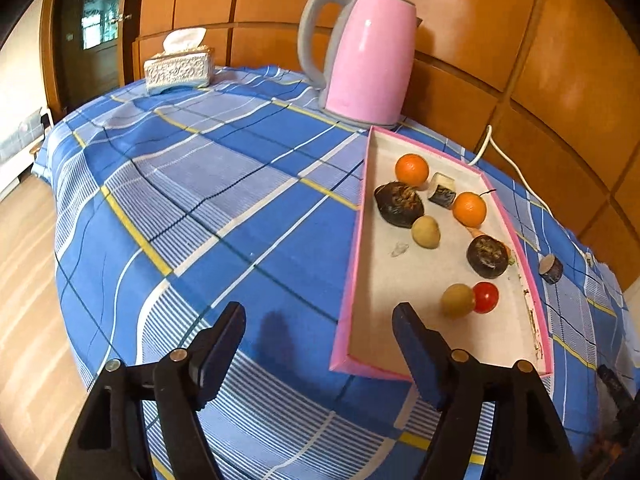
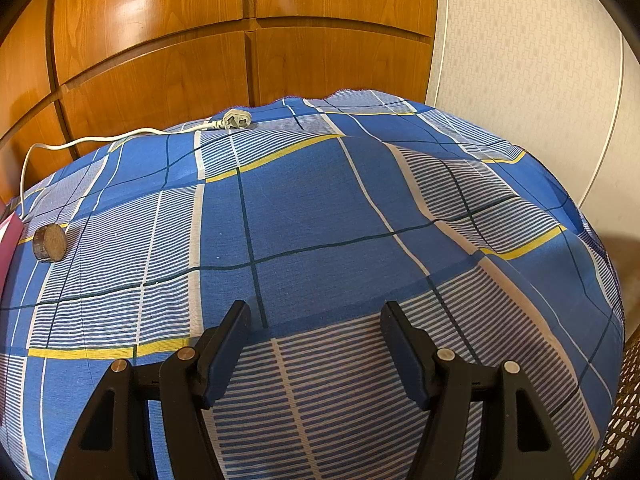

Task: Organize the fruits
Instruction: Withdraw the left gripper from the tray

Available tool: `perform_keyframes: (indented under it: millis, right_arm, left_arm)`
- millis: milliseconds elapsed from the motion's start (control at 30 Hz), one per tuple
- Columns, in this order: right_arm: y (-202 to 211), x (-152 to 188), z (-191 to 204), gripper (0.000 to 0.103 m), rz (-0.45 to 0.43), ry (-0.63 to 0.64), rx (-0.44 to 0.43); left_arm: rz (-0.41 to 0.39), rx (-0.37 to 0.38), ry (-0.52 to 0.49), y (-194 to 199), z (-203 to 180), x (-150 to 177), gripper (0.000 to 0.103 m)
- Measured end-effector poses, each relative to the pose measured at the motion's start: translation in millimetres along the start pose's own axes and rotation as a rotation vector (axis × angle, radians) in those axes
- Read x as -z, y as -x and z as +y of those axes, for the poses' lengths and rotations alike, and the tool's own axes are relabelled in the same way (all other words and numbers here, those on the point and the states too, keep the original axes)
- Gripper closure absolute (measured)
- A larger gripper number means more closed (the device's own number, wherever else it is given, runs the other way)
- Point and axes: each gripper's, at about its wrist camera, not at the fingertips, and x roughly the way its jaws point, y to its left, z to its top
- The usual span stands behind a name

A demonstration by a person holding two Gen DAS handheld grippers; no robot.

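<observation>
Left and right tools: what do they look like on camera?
Alike. The left tool and right tool each have two glossy black plastic arms with round silver pins, tipped with flat dark blue pads. No cables, markings or sleeves show.

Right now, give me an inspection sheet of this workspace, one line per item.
Surface: blue plaid tablecloth, creased, covers the table.
Job's things: pink-rimmed tray holds two oranges, a red tomato, two tan fruits, two dark round fruits and a cut piece; one dark cut slice lies on the cloth outside the tray.
Clutter: pink kettle, tissue box.
Grippers: left gripper open, empty, one finger over the tray's near corner; right gripper open, empty, above bare cloth.
Cables: white cord with unplugged plug on the cloth.
Surroundings: wood panel wall, wood floor.
</observation>
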Motion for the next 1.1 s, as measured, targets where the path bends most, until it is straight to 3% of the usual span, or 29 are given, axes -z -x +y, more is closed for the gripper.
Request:
perform_keyframes:
  millis: [1100]
  right_arm:
    - [0, 0, 2, 0.034, 0.009, 0.017, 0.016]
  left_arm:
    - [0.02, 0.022, 0.036, -12, 10, 7, 0.023]
